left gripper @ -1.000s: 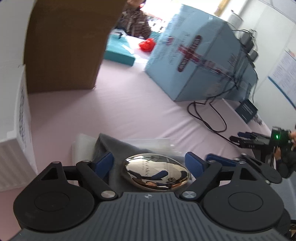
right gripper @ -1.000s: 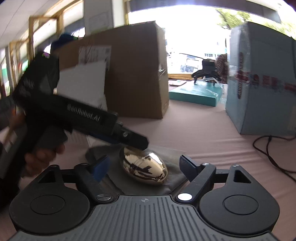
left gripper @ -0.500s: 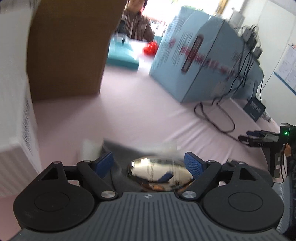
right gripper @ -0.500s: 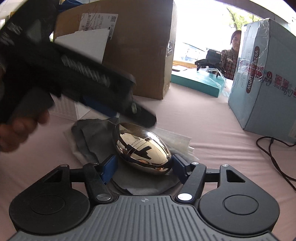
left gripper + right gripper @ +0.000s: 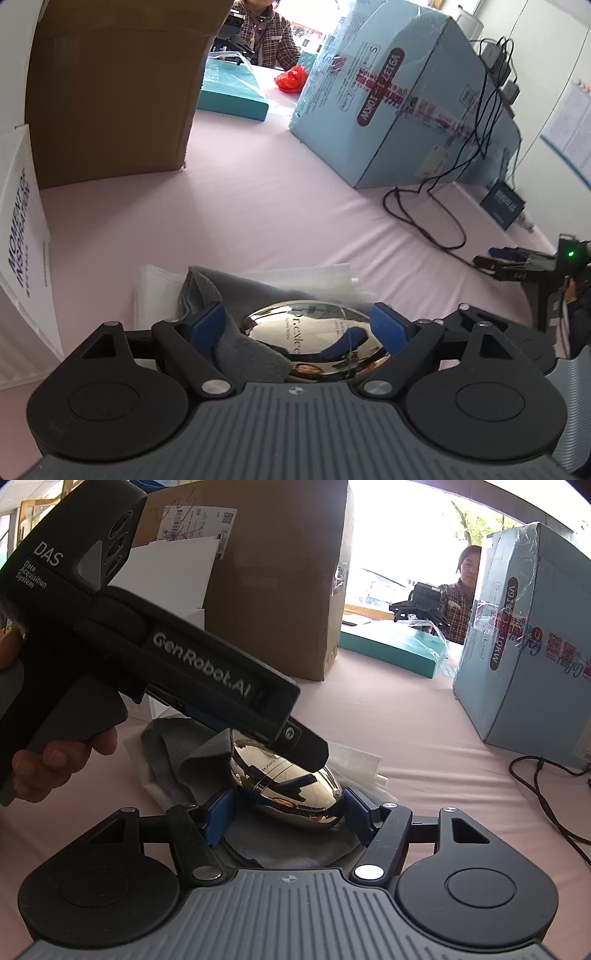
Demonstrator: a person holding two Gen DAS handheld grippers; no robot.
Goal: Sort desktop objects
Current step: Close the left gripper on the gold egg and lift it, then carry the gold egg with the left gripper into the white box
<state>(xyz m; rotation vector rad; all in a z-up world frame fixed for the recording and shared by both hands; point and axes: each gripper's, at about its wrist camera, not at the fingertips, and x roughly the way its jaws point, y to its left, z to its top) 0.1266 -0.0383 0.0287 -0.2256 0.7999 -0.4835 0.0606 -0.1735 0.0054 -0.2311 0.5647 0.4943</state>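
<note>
My left gripper (image 5: 297, 325) is spread wide, one blue pad on each side of the chrome egg-shaped case (image 5: 317, 347). A fold of the grey cloth (image 5: 207, 291) stands between the case and the pad (image 5: 207, 325) on the left of this view. The other pad (image 5: 386, 326) sits right against the case's rounded end, and I cannot tell whether it presses.

From the right wrist I see my left hand (image 5: 55, 760) wrapped round the handle. That tool's black finger lies across the upper part of the case.

My right gripper (image 5: 286, 812) is drawn in narrow, and its two pads (image 5: 218, 812) meet the two ends of the case, holding it between them. The pointed end of the case is at the right pad, and the broad end is at the left one.

The case lies on the grey cloth, which is spread over a clear plastic sheet (image 5: 306, 277). All of this is on the near side of the pink-covered table (image 5: 258, 206), toward its left. The mirror shell of the case carries small dark lettering and reflects the blue pads.

A white box (image 5: 22, 229) with dark blue print stands just left of the cloth. Behind it, farther along the left side, is a tall brown carton (image 5: 110, 92). A large pale blue carton (image 5: 406, 103), taped and wrapped in film, stands on the far right part of the table, well apart from the case.

Between the two cartons, at the far edge, lie a flat teal box (image 5: 229, 92) and a red bag (image 5: 291, 79). A person in a checked jacket (image 5: 458, 605) sits beyond them.
</note>
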